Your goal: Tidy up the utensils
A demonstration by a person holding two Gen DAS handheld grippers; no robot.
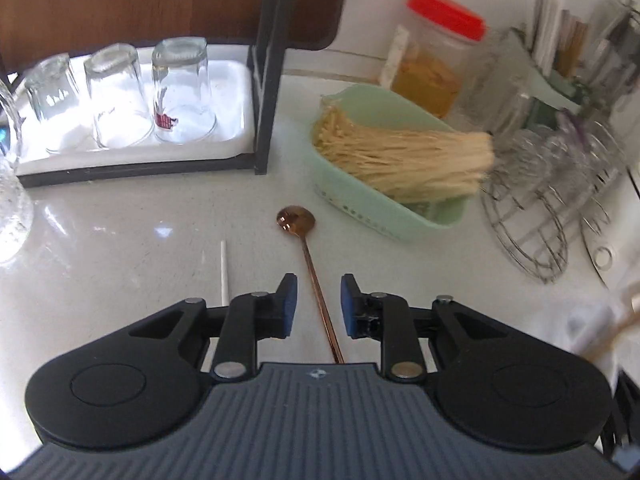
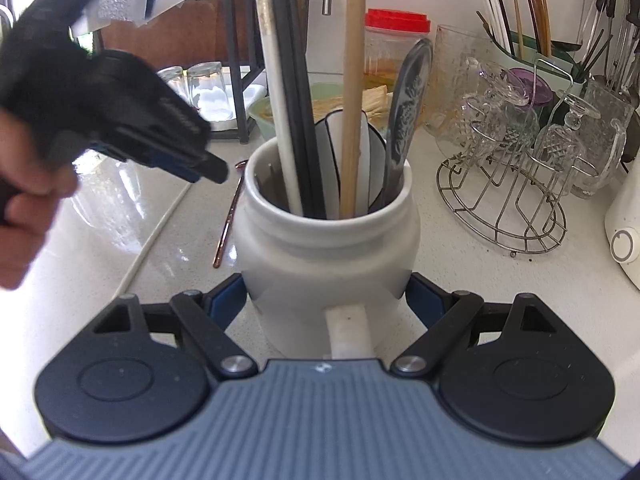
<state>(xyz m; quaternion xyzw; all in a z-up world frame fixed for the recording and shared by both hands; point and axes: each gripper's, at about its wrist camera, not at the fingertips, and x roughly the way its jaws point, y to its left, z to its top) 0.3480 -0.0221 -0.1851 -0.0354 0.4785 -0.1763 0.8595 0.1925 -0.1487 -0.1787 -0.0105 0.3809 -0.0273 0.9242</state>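
1 copper spoon, 3 upturned glasses, 1 crock

Your counter is pale, glossy stone. On it, at frame centre, lie a copper spoon and a white stick. A green basket sits right of centre, a black rack upper left, a wire stand far right.

In the right wrist view, a white jar stands at centre.

Three upturned glasses on a white tray inside a black rack. Mint basket holds a pale bundle — noodles, probably. Behind it, red-lidded jar. Wire stand carries cut-glass stemware — inverted.
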